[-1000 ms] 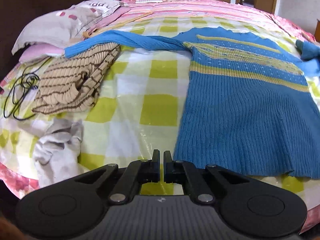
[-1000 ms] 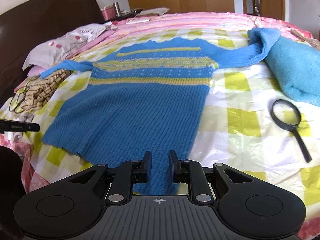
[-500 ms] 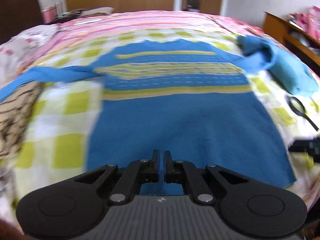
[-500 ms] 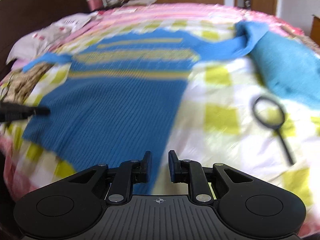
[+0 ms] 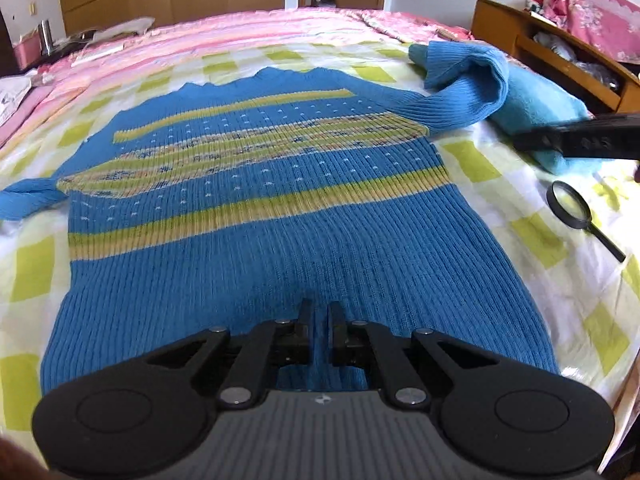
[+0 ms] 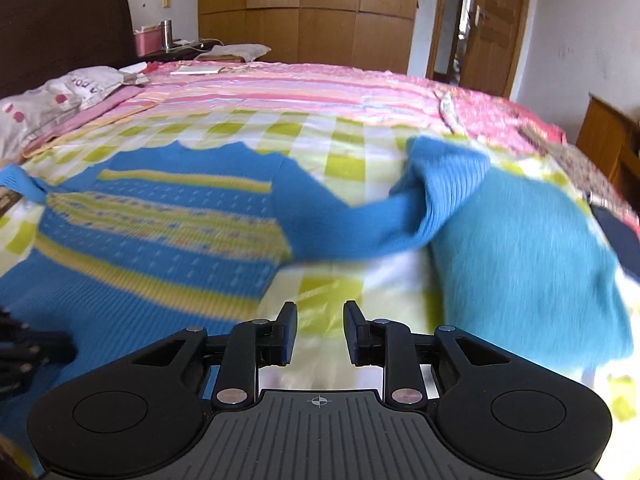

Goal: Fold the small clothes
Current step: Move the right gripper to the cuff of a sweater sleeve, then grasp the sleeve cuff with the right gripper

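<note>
A home bedroom: a quilted bed (image 6: 320, 92), pillow (image 6: 60, 100) and wooden wardrobe (image 6: 304, 12).

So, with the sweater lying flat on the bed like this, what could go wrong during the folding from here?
1. The sweater's right sleeve is draped over the light blue folded cloth; pulling the sleeve may drag that cloth along.
2. The magnifying glass lies on the sheet close beside the sweater; a side fold could sweep it away.
3. The right gripper, jaws just opened and empty, is above bare sheet; it might pinch the sheet too.
</note>
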A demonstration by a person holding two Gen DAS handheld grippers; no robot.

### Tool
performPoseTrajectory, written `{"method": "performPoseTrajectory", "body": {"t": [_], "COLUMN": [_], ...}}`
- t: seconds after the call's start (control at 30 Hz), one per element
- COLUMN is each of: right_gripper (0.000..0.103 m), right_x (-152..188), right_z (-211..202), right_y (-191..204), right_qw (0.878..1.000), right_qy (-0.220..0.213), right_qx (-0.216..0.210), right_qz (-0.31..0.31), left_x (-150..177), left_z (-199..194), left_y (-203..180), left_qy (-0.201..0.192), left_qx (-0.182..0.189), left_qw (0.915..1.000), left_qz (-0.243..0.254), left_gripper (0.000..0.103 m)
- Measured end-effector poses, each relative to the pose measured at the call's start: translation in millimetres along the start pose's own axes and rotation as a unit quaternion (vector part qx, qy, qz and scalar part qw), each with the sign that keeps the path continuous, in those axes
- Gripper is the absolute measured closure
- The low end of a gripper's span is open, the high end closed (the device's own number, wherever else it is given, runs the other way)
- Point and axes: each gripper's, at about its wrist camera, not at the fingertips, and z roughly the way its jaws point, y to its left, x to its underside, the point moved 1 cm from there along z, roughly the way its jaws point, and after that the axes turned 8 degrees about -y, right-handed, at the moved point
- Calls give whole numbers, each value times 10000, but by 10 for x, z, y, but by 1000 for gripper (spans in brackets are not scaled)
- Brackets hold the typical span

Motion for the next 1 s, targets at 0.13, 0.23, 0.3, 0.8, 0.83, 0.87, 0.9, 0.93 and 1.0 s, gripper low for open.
{"method": "performPoseTrajectory", "body": {"t": [0.13, 0.23, 0.3, 0.8, 0.83, 0.87, 0.9, 0.93, 1.0], "right_gripper": [77, 76, 70, 62, 62, 63, 65, 67, 69], "right_x": [-267, -459, -558, -442, -411, -383, -356, -338, -332], "right_z": [241, 490, 674, 1800, 1815, 1844, 1871, 1892, 1915], "right_y": [-53, -98, -105, -79, -65, -47, -26, -11, 4], "right_qw": [9983, 9941, 9875, 9199, 9146, 9083, 9007, 8944, 8875], "right_qy": [-203, -303, -346, 374, 381, 394, 406, 410, 413], "right_qx": [269, 512, 738, 1486, 1508, 1543, 1601, 1692, 1803], "right_qz": [-484, -907, -1349, -3611, -3734, -3868, -4018, -4120, -4220], "left_x": [-268, -453, -552, -747, -756, -759, -756, -751, -720], "left_z": [-36, 103, 232, 889, 904, 913, 917, 916, 893], "left_y": [-9, -30, -27, 143, 154, 152, 145, 138, 123], "left_qy": [-304, -480, -509, -916, -944, -980, -1008, -1034, -1097], "left_qx": [444, 419, 470, -255, -265, -287, -311, -327, -367], "left_qw": [9984, 9979, 9973, 9890, 9880, 9877, 9877, 9878, 9880], "left_qz": [-169, -104, -227, -1130, -1189, -1187, -1155, -1118, -1020], "left_gripper": [89, 89, 89, 63, 63, 62, 61, 60, 58]}}
